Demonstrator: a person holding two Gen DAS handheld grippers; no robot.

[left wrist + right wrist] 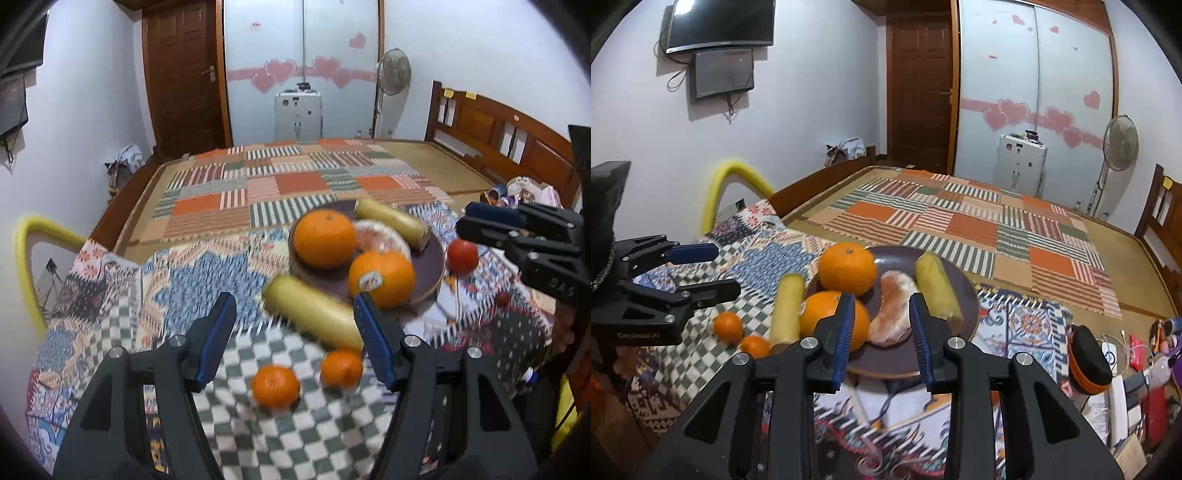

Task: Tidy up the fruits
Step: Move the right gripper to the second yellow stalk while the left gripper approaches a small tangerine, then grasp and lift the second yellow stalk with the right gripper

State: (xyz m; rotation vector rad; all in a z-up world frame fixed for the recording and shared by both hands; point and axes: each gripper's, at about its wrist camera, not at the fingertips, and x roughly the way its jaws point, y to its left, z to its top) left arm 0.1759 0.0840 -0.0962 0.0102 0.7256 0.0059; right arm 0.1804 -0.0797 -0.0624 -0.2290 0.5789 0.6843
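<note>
Right wrist: plate [964,295] near blanket edge

At your twelve o'clock stands a brown wooden door [183,74], with a heart-stickered wardrobe [303,55] at one o'clock and a standing fan [393,72] just past it. A patchwork blanket [280,184] covers the bed ahead. A wall television [720,24] hangs at ten o'clock, and a yellow padded bar [718,184] curves below it.
</note>
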